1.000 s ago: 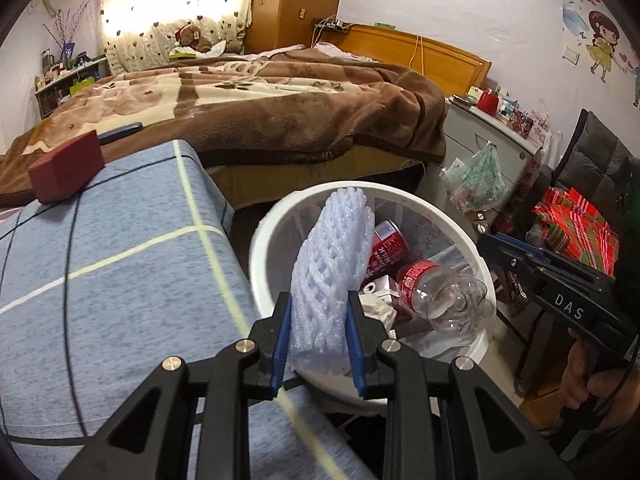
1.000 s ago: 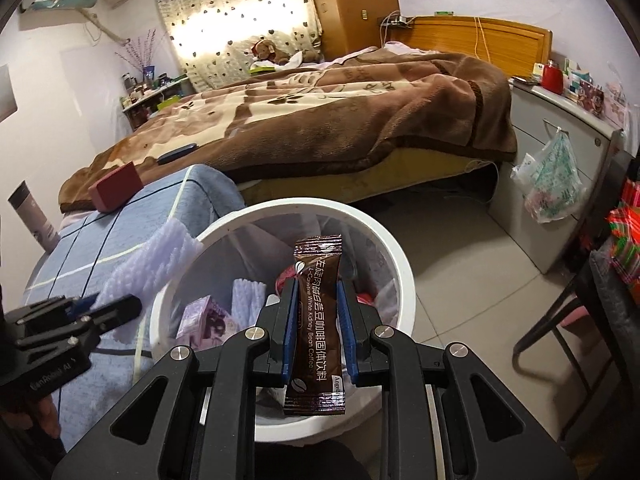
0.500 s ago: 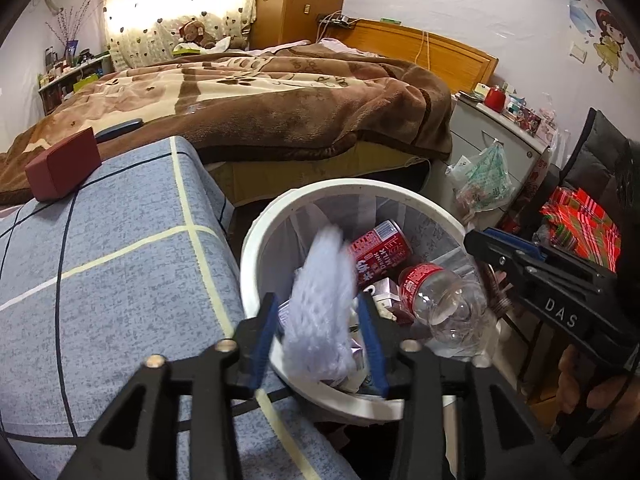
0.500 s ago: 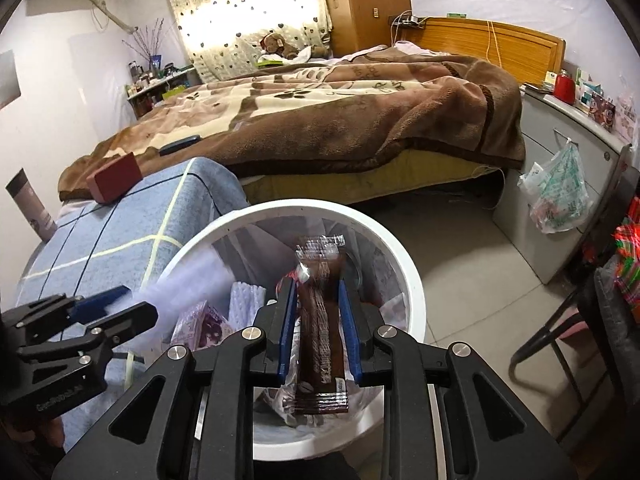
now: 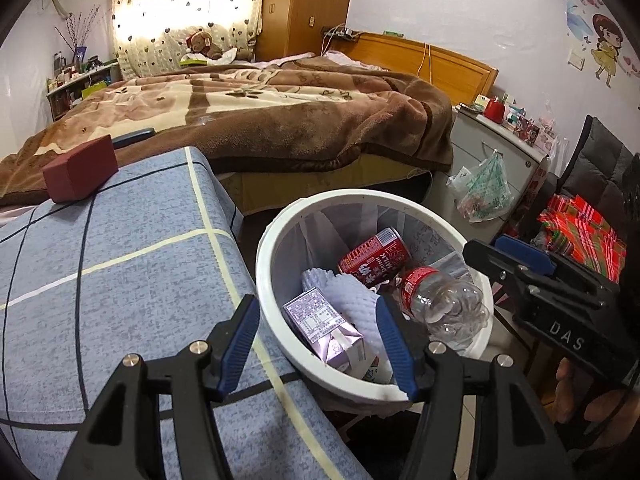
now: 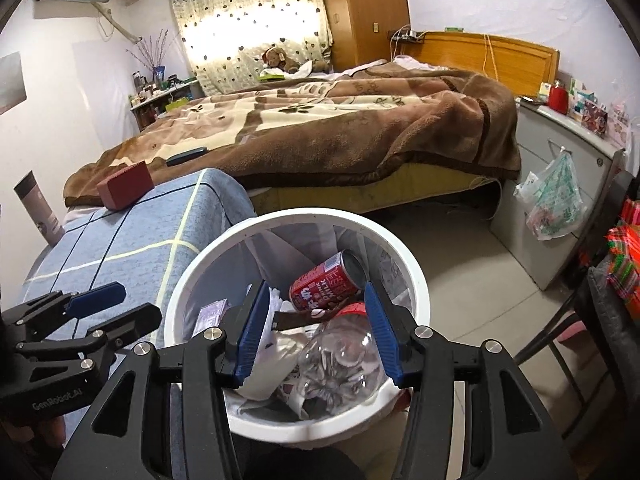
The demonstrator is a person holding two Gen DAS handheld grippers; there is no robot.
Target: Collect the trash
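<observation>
both grippers empty over bin [image 5: 280, 236]

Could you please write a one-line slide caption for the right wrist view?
Right claw open above the white bin, where a brown packet, red can and clear bottle lie.

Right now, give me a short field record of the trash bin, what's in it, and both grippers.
bin: white round bin with a liner, on the floor beside the blue checked bed
contents: red can, clear plastic bottle, white foam net, brown coffee sachet, purple carton
left gripper: above the bin's near rim, jaws just opened, nothing between them
right gripper: above the bin, jaws just opened, empty
</observation>
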